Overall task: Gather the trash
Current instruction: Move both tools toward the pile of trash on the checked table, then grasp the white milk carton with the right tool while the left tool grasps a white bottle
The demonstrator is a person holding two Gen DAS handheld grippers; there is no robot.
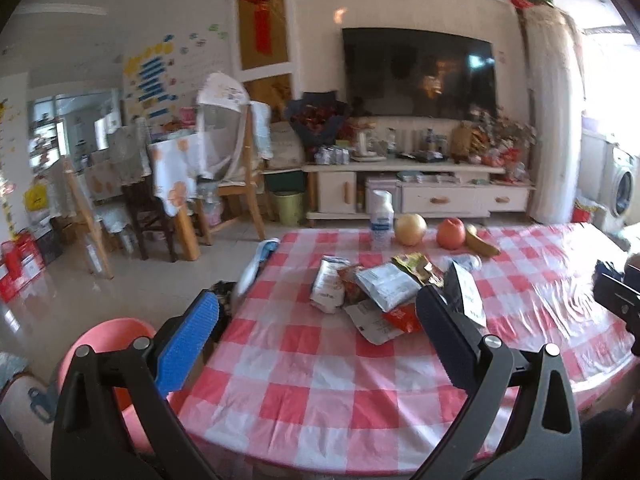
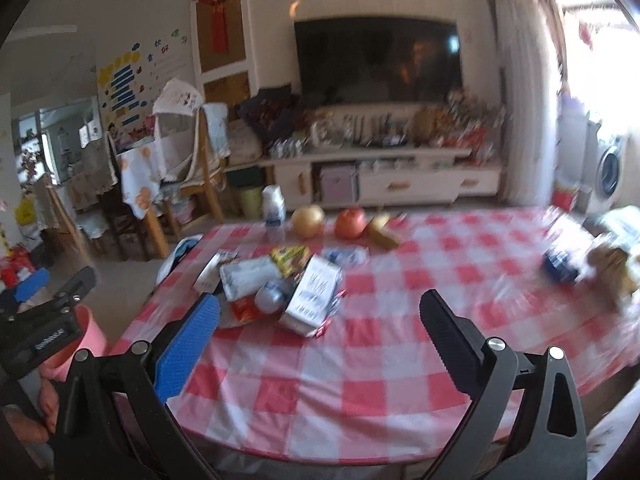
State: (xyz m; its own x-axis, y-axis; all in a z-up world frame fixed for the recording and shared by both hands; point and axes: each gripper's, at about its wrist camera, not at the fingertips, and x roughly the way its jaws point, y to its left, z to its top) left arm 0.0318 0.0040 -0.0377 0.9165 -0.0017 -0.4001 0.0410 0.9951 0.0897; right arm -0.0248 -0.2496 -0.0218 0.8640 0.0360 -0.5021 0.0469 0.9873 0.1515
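A heap of empty snack wrappers and crumpled packets (image 1: 372, 292) lies on the red-and-white checked tablecloth (image 1: 320, 380); the same heap (image 2: 276, 288) shows in the right wrist view, with a small crushed bottle in it. My left gripper (image 1: 316, 300) hovers open just short of the heap, nothing between its fingers. My right gripper (image 2: 320, 304) is also open and empty, over the cloth to the right of the heap. A pink bin (image 1: 108, 344) stands on the floor at the table's left edge, and in the right wrist view the pink bin (image 2: 90, 334) sits beside the left gripper.
At the table's far edge stand a plastic bottle (image 1: 382, 216), a yellow apple (image 1: 410, 229), a red apple (image 1: 451, 233) and a banana (image 1: 480, 242). Blurred items (image 2: 588, 266) lie at the far right. Chairs, a TV cabinet and a green bin (image 1: 288, 206) are beyond.
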